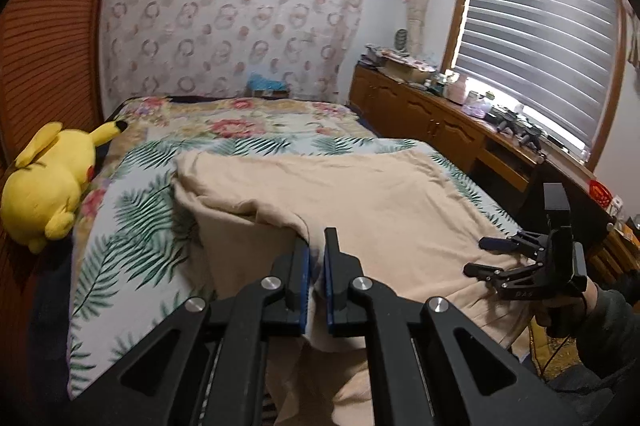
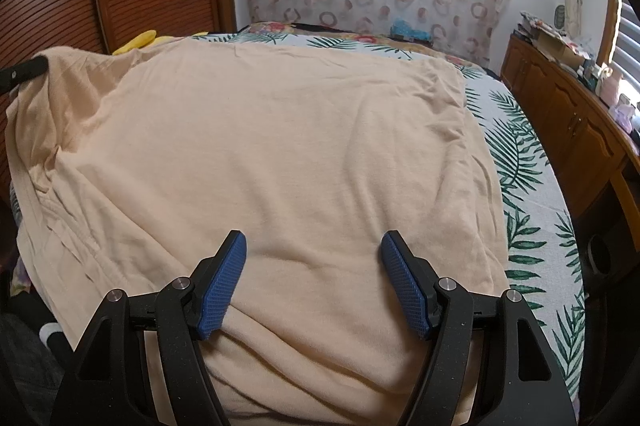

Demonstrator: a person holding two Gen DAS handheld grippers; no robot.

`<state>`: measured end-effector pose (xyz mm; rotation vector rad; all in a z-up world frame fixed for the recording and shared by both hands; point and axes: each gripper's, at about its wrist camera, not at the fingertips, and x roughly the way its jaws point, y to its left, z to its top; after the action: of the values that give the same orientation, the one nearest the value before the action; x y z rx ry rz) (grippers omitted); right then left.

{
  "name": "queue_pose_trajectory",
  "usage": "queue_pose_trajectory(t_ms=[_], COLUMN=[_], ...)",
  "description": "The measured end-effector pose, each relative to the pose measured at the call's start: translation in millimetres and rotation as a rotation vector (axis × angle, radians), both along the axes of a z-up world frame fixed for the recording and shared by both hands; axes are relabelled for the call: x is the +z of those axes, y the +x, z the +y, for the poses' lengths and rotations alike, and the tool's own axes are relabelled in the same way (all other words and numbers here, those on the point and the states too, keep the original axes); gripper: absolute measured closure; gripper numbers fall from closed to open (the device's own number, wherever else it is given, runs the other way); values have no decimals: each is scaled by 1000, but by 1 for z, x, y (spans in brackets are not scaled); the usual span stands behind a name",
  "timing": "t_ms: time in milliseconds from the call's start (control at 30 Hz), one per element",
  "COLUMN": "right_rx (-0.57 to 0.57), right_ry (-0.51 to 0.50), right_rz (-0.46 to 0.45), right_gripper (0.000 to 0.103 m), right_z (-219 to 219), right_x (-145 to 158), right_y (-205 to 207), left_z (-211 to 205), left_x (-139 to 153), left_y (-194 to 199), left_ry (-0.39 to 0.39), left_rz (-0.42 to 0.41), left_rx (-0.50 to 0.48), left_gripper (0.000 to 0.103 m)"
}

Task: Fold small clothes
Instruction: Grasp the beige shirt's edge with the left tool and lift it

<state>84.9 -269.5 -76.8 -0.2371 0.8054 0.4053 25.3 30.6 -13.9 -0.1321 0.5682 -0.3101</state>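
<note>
Garment: beige garment (image 2: 280, 145) spread over the bed (image 2: 532, 209), filling mid-frame in the right wrist view.
Left gripper (image 1: 316, 262): jaws pressed together, pinching a raised beige edge, lower centre.
Right gripper (image 2: 314, 278): jaws spread, poised above the cloth, holding nothing.
Risk: thin pinch likely to slip; a one-sided lift may drag and bunch the cloth.
Hidden: near hem cut off at the bottom edge; sleeves and neckline hard to make out; fold underside unseen.
</note>
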Motion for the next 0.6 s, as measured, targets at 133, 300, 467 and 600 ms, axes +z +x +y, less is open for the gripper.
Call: queue_pose_trajectory(t_ms=[133, 300, 467, 600], right_rx=[-13, -39, -84, -119], right_ry=[66, 83, 109, 106], right_rz=[3, -36, -76, -103], right_gripper=[32, 34, 35, 35], right_z=[-14, -37, -64, -83], right_x=[10, 31, 51, 62], right_y=[-4, -15, -29, -36], left_z=[-24, -66, -110, -148], left_x=[16, 39, 53, 65], left_y=[14, 28, 42, 47], left_ry=[6, 8, 1, 7], left_rz=[-24, -53, -50, -54], left_rx=[-62, -168, -271, -355], left_gripper=[101, 101, 101, 101])
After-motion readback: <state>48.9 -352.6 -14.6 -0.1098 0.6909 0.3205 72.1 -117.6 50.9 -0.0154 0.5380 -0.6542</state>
